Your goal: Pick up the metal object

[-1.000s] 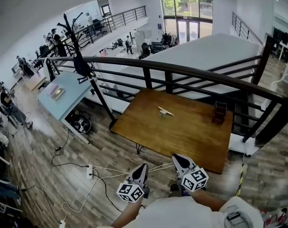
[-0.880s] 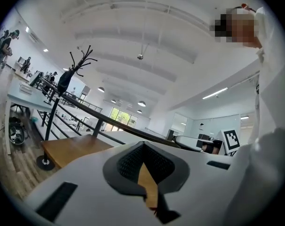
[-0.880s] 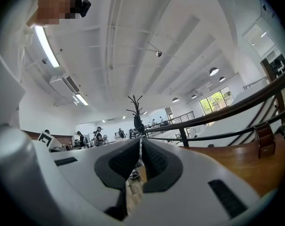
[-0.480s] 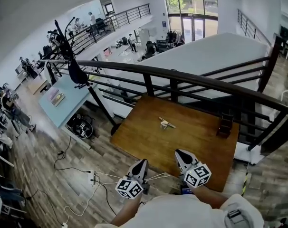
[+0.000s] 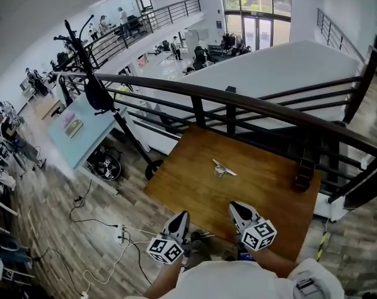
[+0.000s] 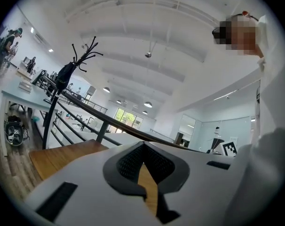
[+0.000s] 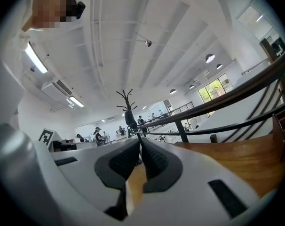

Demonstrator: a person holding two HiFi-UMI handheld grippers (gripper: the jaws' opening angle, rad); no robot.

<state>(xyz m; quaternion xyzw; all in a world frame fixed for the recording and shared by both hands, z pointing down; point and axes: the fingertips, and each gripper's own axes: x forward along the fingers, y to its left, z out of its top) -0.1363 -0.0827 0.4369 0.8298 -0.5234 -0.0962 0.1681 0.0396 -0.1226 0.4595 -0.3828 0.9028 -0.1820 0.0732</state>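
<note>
since the earlier frame the head view has swung, so the wooden table (image 5: 269,189) and the dark railing (image 5: 238,103) behind it now sit lower and further right in the frame, and the metal object (image 5: 224,168) has slid with them from just above centre to about centre; both tools remain at the bottom centre, little changed. the plank floor (image 5: 58,204) fills the left and lower left, with white cables (image 5: 117,232) trailing across it. the railing runs in a curve from the middle left to the right edge, just beyond the table's far side. a light blue table (image 5: 89,126) stands at the left of the frame, well apart from the wooden one, and a black coat stand (image 5: 89,67) rises beside it at the upper left. the left gripper (image 5: 181,218) and the right gripper (image 5: 236,207) point up the frame toward the table, the right one over the table's near edge, the left one just off that edge over the floor. in the left gripper view the two dark pads meet at their tips with nothing between them, only a sliver of wood seen below the meeting point; the right gripper view shows the same, jaws pressed together and empty. a small dark rack (image 5: 303,174) stands near the table's right edge. the metal object, pale and slim, lies on the bare wood near the middle of the table, well apart from both grippers and from the rack, untouched.
</note>
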